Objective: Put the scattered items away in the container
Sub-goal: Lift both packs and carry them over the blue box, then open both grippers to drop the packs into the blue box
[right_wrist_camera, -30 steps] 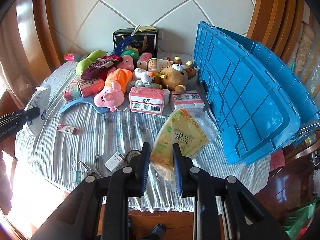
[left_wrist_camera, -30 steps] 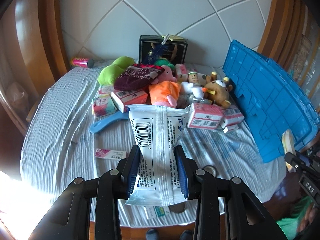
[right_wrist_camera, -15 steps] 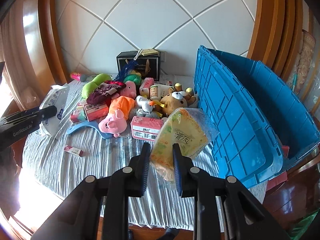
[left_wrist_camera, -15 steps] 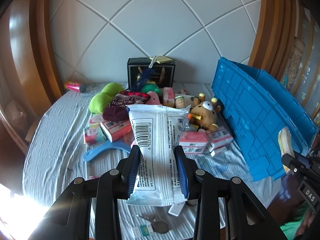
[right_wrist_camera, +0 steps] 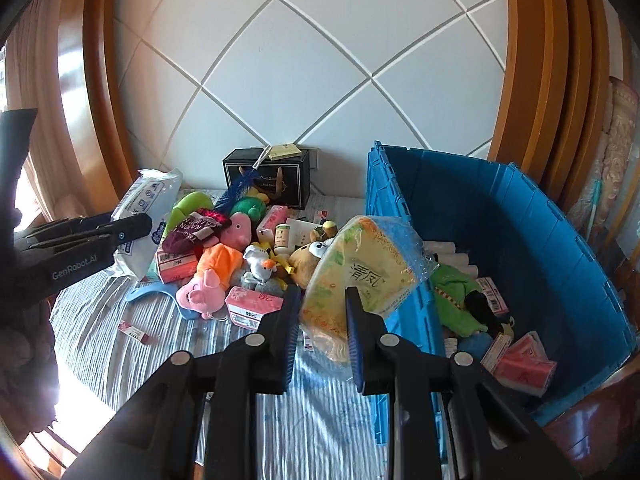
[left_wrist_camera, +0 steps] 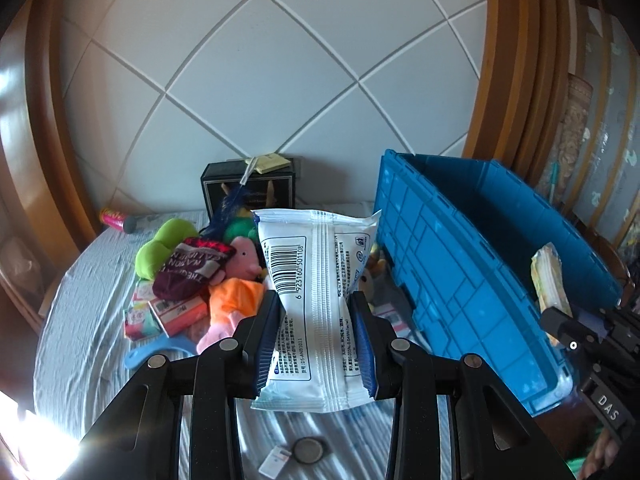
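Two claws are up above the desk, each closed on a packet. Left claw: blue pads press both long edges of a white wet-wipe packet, barcode side facing the camera, packet upright and clear of the desk. In the right wrist view the same packet hangs well to the left of the blue crate, over the desk's left part.

Right claw: pads pinch the lower end of a yellow tissue pack in clear wrap, green characters on its face. Pack is tilted, its upper end over the crate's near left wall. From the left wrist view the pack shows edge-on against the crate's interior.

Crate is open, standing at the desk's right side. Inside it: a green plush, pink boxes, white rolls by the far wall.

Left of the crate, still on the striped cloth: brown bear plush, pink pig plush, orange plush, maroon pouch, green plush cushion, pink tissue box, blue hand mirror, small pink tube box. Black gift box sits behind the pile, left of the crate's far corner, against the tiled wall.

Near desk edge in the left wrist view: a round metal disc and a small white card.
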`<action>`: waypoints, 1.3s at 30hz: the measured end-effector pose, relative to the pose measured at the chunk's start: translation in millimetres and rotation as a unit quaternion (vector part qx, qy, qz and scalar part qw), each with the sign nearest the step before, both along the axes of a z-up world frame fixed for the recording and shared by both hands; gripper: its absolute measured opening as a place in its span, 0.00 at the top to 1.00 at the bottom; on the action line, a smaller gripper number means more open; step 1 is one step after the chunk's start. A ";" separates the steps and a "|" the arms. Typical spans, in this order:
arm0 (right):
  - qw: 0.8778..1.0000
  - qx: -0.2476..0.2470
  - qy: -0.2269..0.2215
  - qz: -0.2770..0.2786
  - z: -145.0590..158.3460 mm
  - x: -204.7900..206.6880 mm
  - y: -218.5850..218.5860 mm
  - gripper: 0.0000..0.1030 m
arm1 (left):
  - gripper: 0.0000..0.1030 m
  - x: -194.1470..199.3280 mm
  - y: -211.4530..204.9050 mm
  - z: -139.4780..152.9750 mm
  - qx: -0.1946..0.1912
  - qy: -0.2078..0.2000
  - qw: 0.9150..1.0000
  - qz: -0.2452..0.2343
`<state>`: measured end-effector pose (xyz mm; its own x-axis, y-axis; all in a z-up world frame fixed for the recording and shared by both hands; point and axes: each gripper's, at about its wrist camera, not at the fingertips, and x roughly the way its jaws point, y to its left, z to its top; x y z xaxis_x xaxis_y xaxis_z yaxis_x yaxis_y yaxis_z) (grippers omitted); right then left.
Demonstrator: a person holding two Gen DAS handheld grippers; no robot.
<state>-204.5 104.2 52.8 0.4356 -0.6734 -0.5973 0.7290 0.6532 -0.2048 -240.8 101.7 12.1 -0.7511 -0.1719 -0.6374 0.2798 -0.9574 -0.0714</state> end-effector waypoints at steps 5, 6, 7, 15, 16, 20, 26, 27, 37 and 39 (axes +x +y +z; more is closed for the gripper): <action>1.000 -0.006 -0.011 -0.012 17.3 -35.6 -26.5 0.79 | 0.67 -29.9 45.5 14.0 -0.007 0.011 1.000 -0.015; 1.000 -0.006 -0.014 -0.016 20.3 -43.3 -31.4 0.79 | 0.67 -36.2 54.9 16.0 -0.007 0.012 1.000 -0.020; 1.000 -0.007 -0.016 -0.021 22.5 -51.2 -36.5 0.79 | 0.67 -41.9 64.0 17.5 -0.007 0.013 1.000 -0.025; 0.997 -0.008 -0.037 -0.068 38.5 -113.6 -76.6 0.79 | 0.67 -92.8 147.9 34.1 -0.007 0.026 0.996 -0.089; 0.996 -0.007 -0.041 -0.074 39.9 -120.9 -80.8 0.79 | 0.67 -100.2 156.6 36.1 -0.007 0.026 0.995 -0.097; 0.994 -0.006 -0.045 -0.095 43.5 -146.2 -96.7 0.79 | 0.67 -125.6 193.9 40.2 -0.006 0.025 0.991 -0.133; 0.992 -0.005 -0.041 -0.121 45.2 -170.7 -123.5 0.79 | 0.67 -161.3 237.3 38.1 0.001 0.014 0.986 -0.167; 0.992 -0.005 -0.039 -0.123 46.2 -172.8 -127.8 0.79 | 0.66 -167.3 242.1 37.6 0.002 0.012 0.985 -0.170; 0.992 -0.014 -0.013 -0.123 59.6 -167.5 -190.5 0.79 | 0.66 -228.0 253.7 40.8 0.009 0.003 0.985 -0.170; 0.992 -0.011 -0.011 -0.121 61.4 -164.0 -205.3 0.79 | 0.66 -242.7 253.0 39.9 0.008 -0.001 0.986 -0.168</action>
